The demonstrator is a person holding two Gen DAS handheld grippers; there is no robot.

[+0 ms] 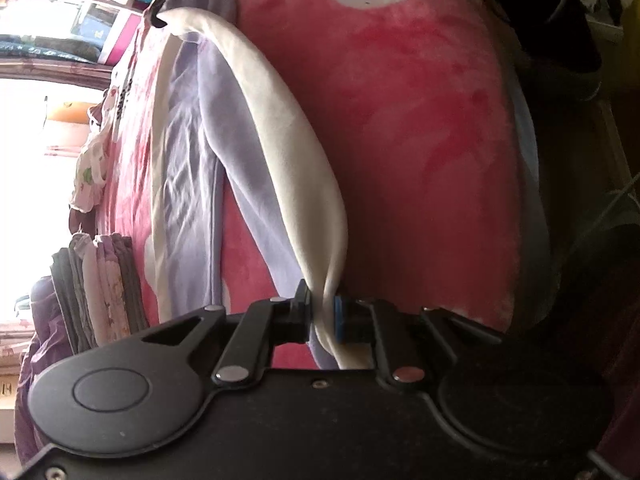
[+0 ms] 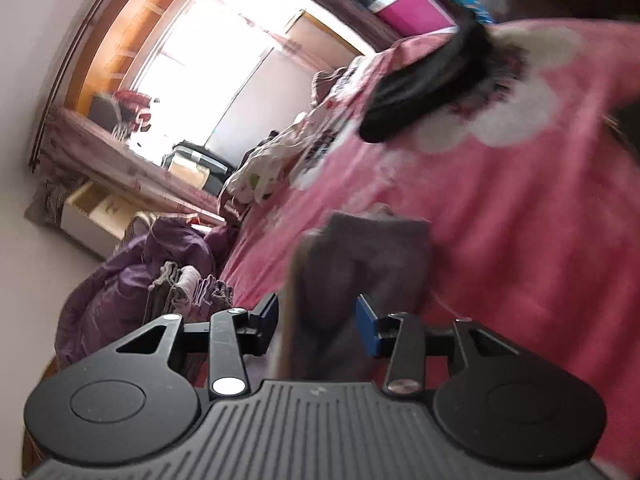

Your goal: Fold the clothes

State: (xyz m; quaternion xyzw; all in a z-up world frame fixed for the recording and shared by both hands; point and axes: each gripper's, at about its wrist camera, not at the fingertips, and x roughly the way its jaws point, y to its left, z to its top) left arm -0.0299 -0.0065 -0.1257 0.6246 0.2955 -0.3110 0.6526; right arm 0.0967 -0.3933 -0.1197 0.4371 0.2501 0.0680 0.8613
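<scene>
- Clamping tight on a pinch of soft cream-and-lilac fleece garment [image 1: 256, 128], left gripper [image 1: 322, 312] kept its black and blue pads narrow, cloth squeezed between them.
- Running away from those pads, cream edge of the garment stretched as a long taut band toward the far end of the left wrist view, long axis roughly in line with the fingers.
- Held at that far end by a dark shape, probably the other tool's tip, though too small to tell.
- Lying flat beside the raised band, lilac body of the garment rested on the pink plush blanket with white cartoon patches [image 1: 420, 140].
- Standing partly parted in its own view, right gripper [image 2: 317, 322] showed a grey-brown fold of cloth [image 2: 360, 264] between the fingers, pads not pressing on it; blurred, so touch on either side unclear.
- Crossing the upper part of the right wrist view, a dark blurred bar [image 2: 432, 76], likely the left tool.
- Stacked near the blanket's edge, a pile of folded grey, white and purple clothes [image 1: 96, 284]; loose patterned garments [image 1: 92, 168] heaped further along.
- Judged: fold under way, left hand nearer to the lifted edge; next move would hinge on carrying that edge across the lilac body along its length.
</scene>
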